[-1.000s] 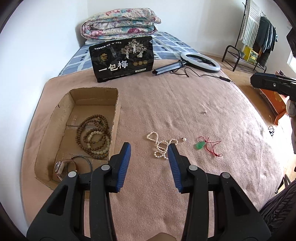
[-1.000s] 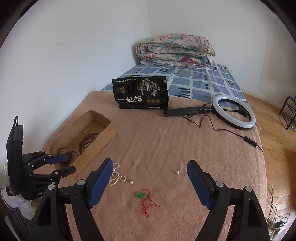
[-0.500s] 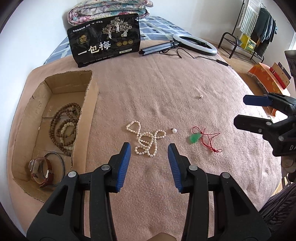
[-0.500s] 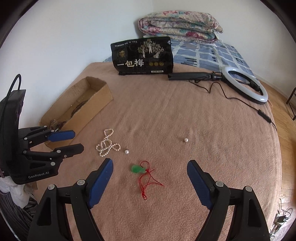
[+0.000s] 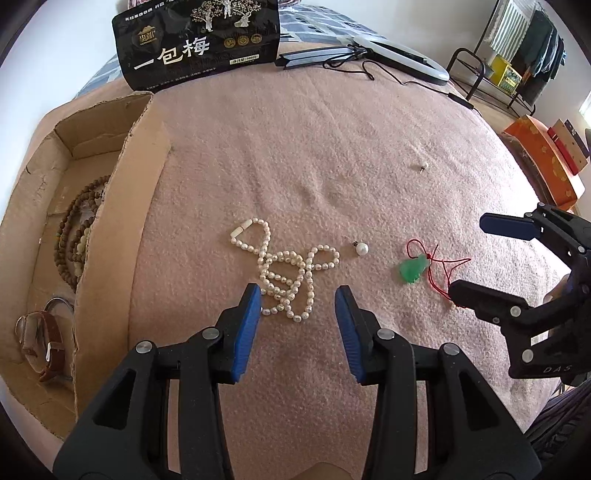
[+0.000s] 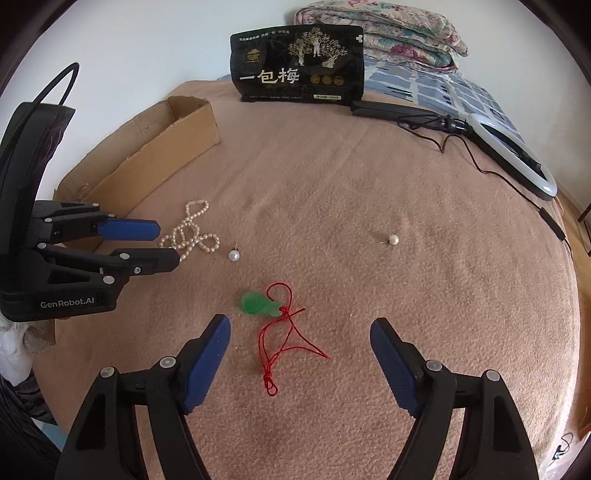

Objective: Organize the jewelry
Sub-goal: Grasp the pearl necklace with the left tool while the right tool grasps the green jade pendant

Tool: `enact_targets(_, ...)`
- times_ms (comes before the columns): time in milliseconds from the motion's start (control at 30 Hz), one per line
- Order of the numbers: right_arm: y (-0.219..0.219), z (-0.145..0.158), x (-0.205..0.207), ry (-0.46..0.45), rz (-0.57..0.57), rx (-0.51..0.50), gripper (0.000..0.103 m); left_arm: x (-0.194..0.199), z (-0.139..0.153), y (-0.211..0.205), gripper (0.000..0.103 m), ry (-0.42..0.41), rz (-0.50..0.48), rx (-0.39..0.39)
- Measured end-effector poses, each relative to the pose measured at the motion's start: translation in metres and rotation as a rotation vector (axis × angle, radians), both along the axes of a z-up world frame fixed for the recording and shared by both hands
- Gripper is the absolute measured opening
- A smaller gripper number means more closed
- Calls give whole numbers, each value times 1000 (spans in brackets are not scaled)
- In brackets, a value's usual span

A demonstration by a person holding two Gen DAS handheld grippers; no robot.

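A white pearl necklace (image 5: 286, 271) lies tangled on the pink blanket; it also shows in the right wrist view (image 6: 192, 232). My left gripper (image 5: 297, 295) is open and empty, its fingers low on either side of the necklace's near end. A green pendant on a red cord (image 6: 260, 304) lies just ahead of my right gripper (image 6: 300, 328), which is wide open and empty. The pendant also shows in the left wrist view (image 5: 414, 268). One pearl earring (image 5: 361, 248) lies between necklace and pendant, another (image 6: 392, 240) farther right. A cardboard box (image 5: 122, 206) at left holds wooden bead strands (image 5: 72, 236) and a brown-strap watch (image 5: 40, 341).
A black printed bag (image 5: 201, 40) stands at the back of the bed. A ring light (image 6: 517, 155) with its folded stand and cable lies at back right. Folded quilts (image 6: 388, 22) sit behind the bag. An orange box (image 5: 543, 162) and a clothes rack (image 5: 517, 62) stand beyond the bed's right edge.
Both grippers have moved forward and down toward the blanket. The left now straddles the necklace's near end; the right has closed in on the pendant. Both stay open.
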State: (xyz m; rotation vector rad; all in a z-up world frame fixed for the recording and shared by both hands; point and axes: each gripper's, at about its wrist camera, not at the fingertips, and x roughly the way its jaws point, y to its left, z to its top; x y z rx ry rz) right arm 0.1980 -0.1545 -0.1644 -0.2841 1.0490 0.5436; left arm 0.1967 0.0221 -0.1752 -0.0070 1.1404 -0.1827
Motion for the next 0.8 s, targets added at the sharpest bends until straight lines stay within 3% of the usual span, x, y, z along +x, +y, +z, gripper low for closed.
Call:
enact_targets(400, 20, -21, 10, 32, 33, -17, 81, 16, -18, 6, 42, 20, 26, -13)
enact_targets(533, 23, -25, 11, 33, 38, -37, 81, 16, -20, 3, 49, 21, 5, -4)
enact_targets(800, 25, -30, 14, 28, 27, -55, 72, 21, -24, -1, 45, 9, 8, 19)
